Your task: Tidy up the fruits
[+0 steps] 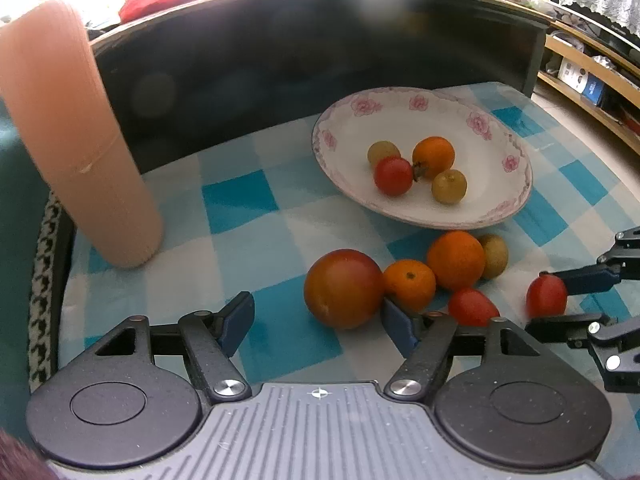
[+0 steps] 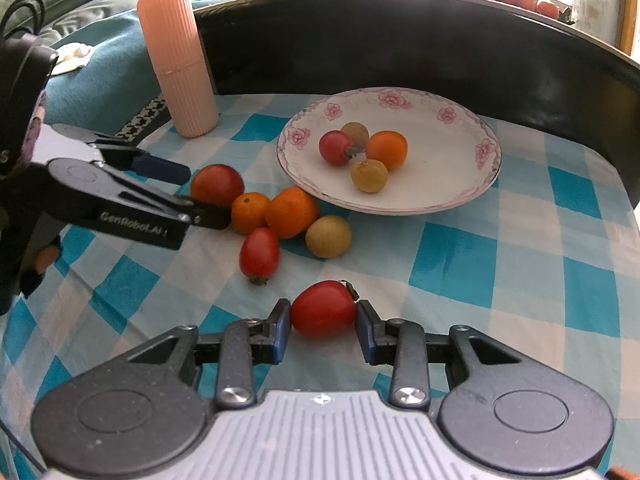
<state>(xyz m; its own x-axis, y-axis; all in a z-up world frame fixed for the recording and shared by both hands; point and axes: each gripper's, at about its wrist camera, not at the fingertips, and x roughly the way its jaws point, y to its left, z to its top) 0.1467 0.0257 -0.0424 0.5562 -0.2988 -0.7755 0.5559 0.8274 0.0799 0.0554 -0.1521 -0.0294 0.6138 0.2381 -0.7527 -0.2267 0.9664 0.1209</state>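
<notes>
Checkered cloth (image 2: 460,264) | left gripper (image 1: 318,322) fingers apart | right gripper (image 2: 322,326) fingers clasp red tomato (image 2: 323,309)

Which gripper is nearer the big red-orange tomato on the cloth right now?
Left. The left gripper is open with the big tomato just ahead between its fingertips. The right gripper sits farther off, shut on a small red tomato.
</notes>
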